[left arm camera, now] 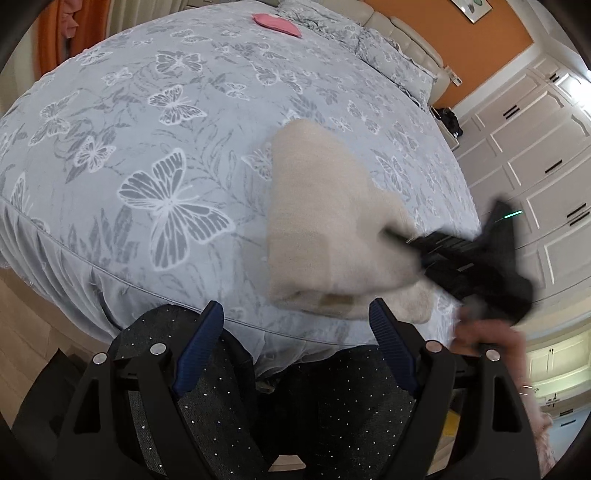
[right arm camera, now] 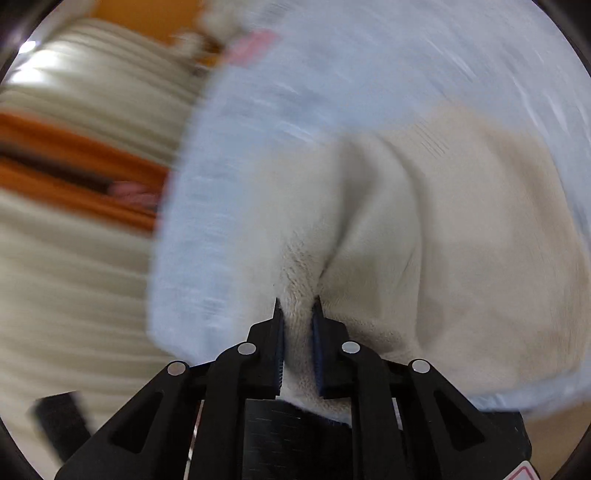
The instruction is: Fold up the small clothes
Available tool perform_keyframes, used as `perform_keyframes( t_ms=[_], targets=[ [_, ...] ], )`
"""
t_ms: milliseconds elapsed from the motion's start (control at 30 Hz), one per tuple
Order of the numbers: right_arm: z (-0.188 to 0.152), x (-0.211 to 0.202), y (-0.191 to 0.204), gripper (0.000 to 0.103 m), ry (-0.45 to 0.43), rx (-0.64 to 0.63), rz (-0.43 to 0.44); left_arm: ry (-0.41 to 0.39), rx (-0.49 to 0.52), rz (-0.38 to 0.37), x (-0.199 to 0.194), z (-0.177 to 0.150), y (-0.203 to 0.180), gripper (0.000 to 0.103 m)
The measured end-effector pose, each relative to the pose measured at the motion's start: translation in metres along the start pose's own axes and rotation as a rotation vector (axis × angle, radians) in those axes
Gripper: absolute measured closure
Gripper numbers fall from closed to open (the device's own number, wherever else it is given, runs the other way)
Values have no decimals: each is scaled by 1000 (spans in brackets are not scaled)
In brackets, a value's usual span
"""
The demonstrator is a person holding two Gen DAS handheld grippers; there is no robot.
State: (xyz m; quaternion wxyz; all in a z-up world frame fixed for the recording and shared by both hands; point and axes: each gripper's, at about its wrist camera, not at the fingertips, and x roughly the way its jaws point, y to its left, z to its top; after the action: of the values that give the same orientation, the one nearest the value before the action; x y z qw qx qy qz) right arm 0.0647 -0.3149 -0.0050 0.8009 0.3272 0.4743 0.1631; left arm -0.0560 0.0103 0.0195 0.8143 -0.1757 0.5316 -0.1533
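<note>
A bed [left arm camera: 155, 122] under a pale blue butterfly-print cover [left arm camera: 173, 206] fills the room. At one o'clock stands an orange wall [left arm camera: 461, 48] with a cream padded headboard [left arm camera: 402, 29]; white panelled wardrobes [left arm camera: 535, 147] at three; orange curtains [left arm camera: 70, 33] at eleven; light wooden floor [left arm camera: 33, 325] at eight.

Cream garment [left arm camera: 325, 206]; pale blue bedspread [left arm camera: 147, 110], grey-white butterflies; pink item [left arm camera: 277, 24]

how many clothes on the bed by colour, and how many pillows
cream garment: 1, pinched by the right hand-held gripper
pink garment: 1, at the far side of the bed
pillows: 2, in the same butterfly print as the cover
total: 4
</note>
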Motion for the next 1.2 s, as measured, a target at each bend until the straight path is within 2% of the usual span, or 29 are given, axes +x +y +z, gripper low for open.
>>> perform_keyframes(
  t_ms=[67,100,133,200,267,333,367,433,533,633,667,733,767,800,900,933,967,1033,1133,1200],
  targets=[
    [7,-50,37,94,-133,-112,38,-15,1,0,-5,0,1,24],
    [9,-66,41,94,-169,-126,48,-19,2,1,-6,0,1,24],
    [8,-86,35,94,-216,-126,57,-22,3,0,-7,0,1,24],
    [4,-100,-2,94,-253,-71,-11,-17,3,4,-6,-1,2,24],
    [-6,-80,-80,94,-159,56,-200,-3,0,6,-2,-3,2,24],
    [-28,-47,-154,94,-5,217,-320,10,1,4,2,-5,-1,24],
    [-39,-42,-169,94,7,258,-312,21,7,1,5,-6,-4,24],
    [-47,-51,-169,95,-44,294,-235,33,27,5,9,-9,-10,24],
    [-35,-71,-133,95,-113,216,-194,30,51,13,10,-11,-18,24],
    [-28,-88,-121,95,-153,160,-191,52,62,16,18,-11,-24,24],
    [-26,-84,-128,95,-135,153,-224,52,68,17,20,-11,-27,24],
    [-33,-57,-154,95,-37,161,-343,50,71,13,23,-10,-32,24],
    [-31,-51,-170,95,2,174,-355,56,73,8,26,-10,-35,24],
    [-35,-45,-180,94,32,203,-335,63,80,7,29,-10,-39,24],
    [-31,-63,-171,84,-26,222,-269,76,114,19,35,-11,-49,23],
    [-27,-70,-161,78,-40,200,-263,77,130,27,37,-12,-53,20],
    [-26,-72,-158,68,-38,193,-260,84,157,45,43,-12,-57,19],
    [-28,-71,-157,65,-13,194,-234,109,205,51,55,-14,-65,19],
    [-36,-64,-178,58,35,259,-212,155,314,96,88,-22,-78,19],
    [-42,-49,-179,59,58,275,-208,148,398,142,110,-28,-88,19]
  ],
)
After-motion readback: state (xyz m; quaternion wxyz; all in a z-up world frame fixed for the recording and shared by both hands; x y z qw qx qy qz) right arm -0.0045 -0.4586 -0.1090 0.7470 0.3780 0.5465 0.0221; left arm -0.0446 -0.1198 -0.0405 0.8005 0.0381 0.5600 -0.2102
